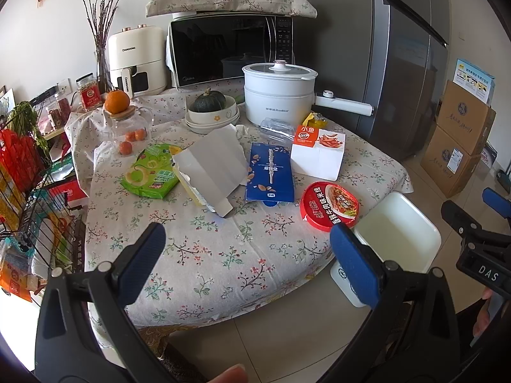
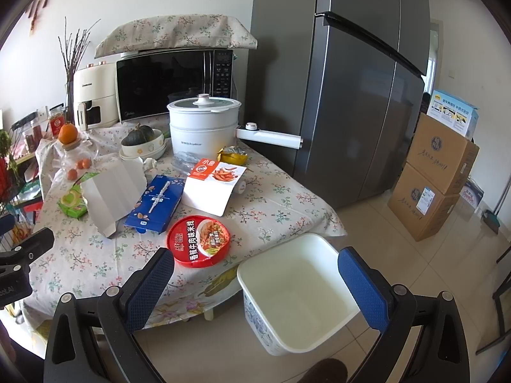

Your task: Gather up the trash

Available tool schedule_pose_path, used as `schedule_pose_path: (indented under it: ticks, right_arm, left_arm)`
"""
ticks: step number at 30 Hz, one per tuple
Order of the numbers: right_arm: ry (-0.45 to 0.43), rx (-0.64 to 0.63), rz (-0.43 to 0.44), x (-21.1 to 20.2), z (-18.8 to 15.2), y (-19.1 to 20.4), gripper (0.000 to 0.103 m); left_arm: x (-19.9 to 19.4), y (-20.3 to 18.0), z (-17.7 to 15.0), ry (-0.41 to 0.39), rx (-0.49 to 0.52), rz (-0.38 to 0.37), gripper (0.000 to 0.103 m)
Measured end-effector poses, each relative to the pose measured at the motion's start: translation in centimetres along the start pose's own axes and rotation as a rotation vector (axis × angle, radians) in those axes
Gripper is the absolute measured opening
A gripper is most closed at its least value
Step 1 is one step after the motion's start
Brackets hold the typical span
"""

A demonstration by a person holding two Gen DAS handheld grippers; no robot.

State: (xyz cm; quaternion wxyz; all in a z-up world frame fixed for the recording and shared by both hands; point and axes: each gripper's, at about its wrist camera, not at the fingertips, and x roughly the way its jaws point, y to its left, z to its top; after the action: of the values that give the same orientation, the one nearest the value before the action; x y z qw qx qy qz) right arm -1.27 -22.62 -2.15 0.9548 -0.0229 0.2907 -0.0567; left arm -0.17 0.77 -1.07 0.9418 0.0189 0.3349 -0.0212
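Trash lies on the floral-cloth table (image 1: 198, 255): a red round noodle lid (image 1: 330, 206) (image 2: 198, 242), a blue flat box (image 1: 270, 174) (image 2: 156, 206), an opened white carton (image 1: 210, 167) (image 2: 111, 194), a green packet (image 1: 150, 172) (image 2: 73, 204), a white-and-orange snack box (image 1: 319, 151) (image 2: 212, 188), a yellow wrapper (image 1: 314, 119) (image 2: 233, 154). An empty white bin (image 1: 399, 234) (image 2: 293, 290) stands on the floor at the table's right edge. My left gripper (image 1: 247, 263) is open over the table's near edge. My right gripper (image 2: 255, 284) is open above the bin.
A white electric pot (image 1: 278, 92), stacked bowls with a squash (image 1: 212, 111), a glass jar with an orange on it (image 1: 126, 121), a microwave (image 1: 230, 51) and an air fryer (image 1: 135, 60) stand at the back. A fridge (image 2: 345, 95) and cardboard boxes (image 2: 434, 175) are on the right; a wire rack (image 1: 25, 191) is on the left.
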Motion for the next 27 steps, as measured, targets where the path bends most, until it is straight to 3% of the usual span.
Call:
schedule_pose_path:
  ticks: [12,18,23,27]
  right_arm:
    - [0.008,-0.018,0.003,0.0,0.2,0.4,0.103]
    - [0.122,-0.027,0.088,1.6,2.2,0.6,0.103]
    - [0.228,-0.062,0.172,4.5,4.1,1.2,0.103]
    - [0.325,-0.071,0.214,8.4,5.3,2.0,0.103]
  left_arm:
    - [0.2,0.9,0.6,0.011,-0.019,-0.069,0.102]
    - [1.2,2.1,2.2,0.010,-0.010,-0.063,0.102]
    - [3.9,3.3,4.0,0.094,-0.018,-0.108,0.102]
    - [6.7,4.0,5.3,0.153,-0.022,-0.100,0.102]
